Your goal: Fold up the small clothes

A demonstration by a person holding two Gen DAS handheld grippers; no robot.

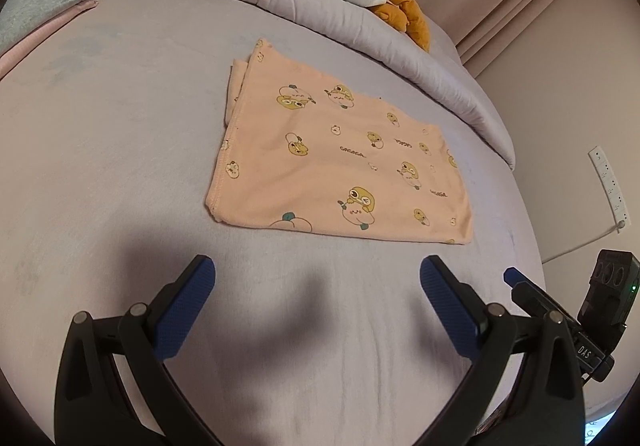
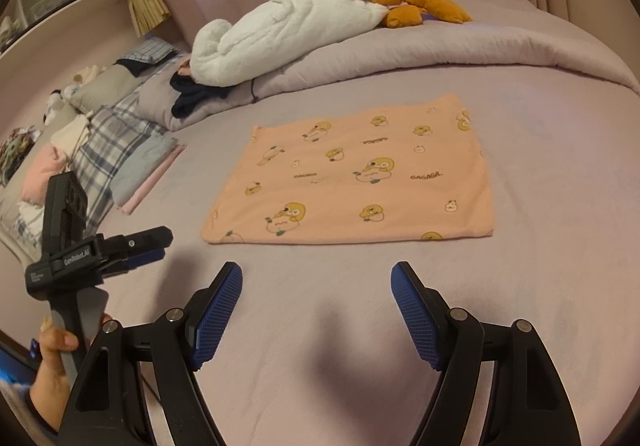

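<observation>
A small peach garment with a yellow cartoon print (image 1: 336,162) lies folded into a flat rectangle on the lilac bed sheet; it also shows in the right wrist view (image 2: 356,178). My left gripper (image 1: 316,274) is open and empty, hovering over the sheet a little short of the garment's near edge. My right gripper (image 2: 316,278) is open and empty, also just short of the garment's near edge. The right gripper shows at the right edge of the left wrist view (image 1: 560,310), and the left gripper shows at the left of the right wrist view (image 2: 132,250).
A rolled lilac duvet (image 2: 440,50) lies behind the garment with a white and orange plush toy (image 2: 304,26) and dark clothes (image 2: 192,98) on it. Stacked folded clothes (image 2: 120,154) lie at the left. A wall power strip (image 1: 610,186) is at the right.
</observation>
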